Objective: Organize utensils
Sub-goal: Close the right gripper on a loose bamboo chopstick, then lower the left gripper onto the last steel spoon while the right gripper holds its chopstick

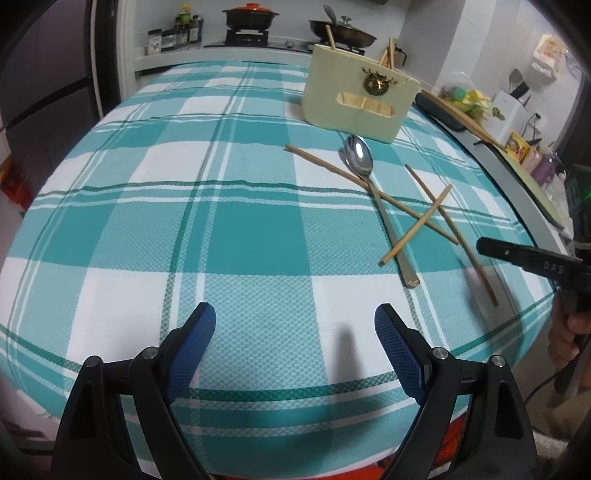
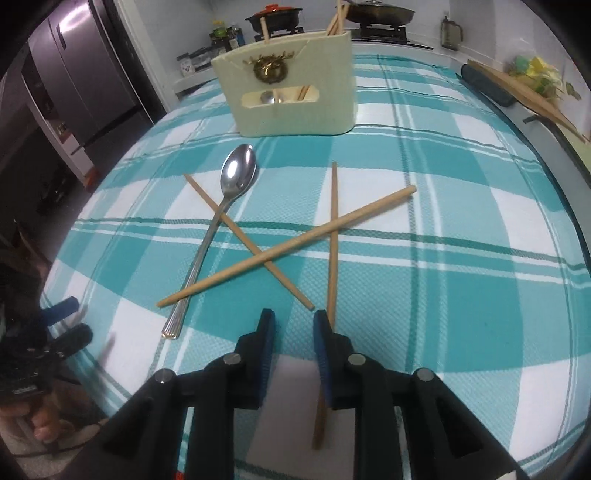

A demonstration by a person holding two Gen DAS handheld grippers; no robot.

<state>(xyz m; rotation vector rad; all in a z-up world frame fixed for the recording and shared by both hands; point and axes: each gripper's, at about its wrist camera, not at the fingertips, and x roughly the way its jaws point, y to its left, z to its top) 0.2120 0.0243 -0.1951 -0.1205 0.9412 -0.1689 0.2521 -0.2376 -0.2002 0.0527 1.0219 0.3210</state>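
A cream utensil holder (image 2: 295, 99) stands at the far side of the teal checked tablecloth (image 2: 461, 295), with chopsticks poking out of its top. In front of it lie a steel spoon (image 2: 236, 177) and three wooden chopsticks. Two crossed chopsticks (image 2: 266, 256) overlap the spoon's handle. The third chopstick (image 2: 334, 229) runs toward me and passes under the right finger of my right gripper (image 2: 294, 321). Its jaws stand narrowly apart, with nothing pressed between the pads. My left gripper (image 1: 295, 321) hovers wide open and empty over the near cloth, left of the spoon (image 1: 360, 158).
A stove with a red-lidded pot (image 1: 251, 14) and a pan (image 1: 341, 31) lines the back. A dark fridge (image 2: 85, 74) stands at the left. A side counter (image 1: 517, 158) with a wooden board and small items borders the table's right edge.
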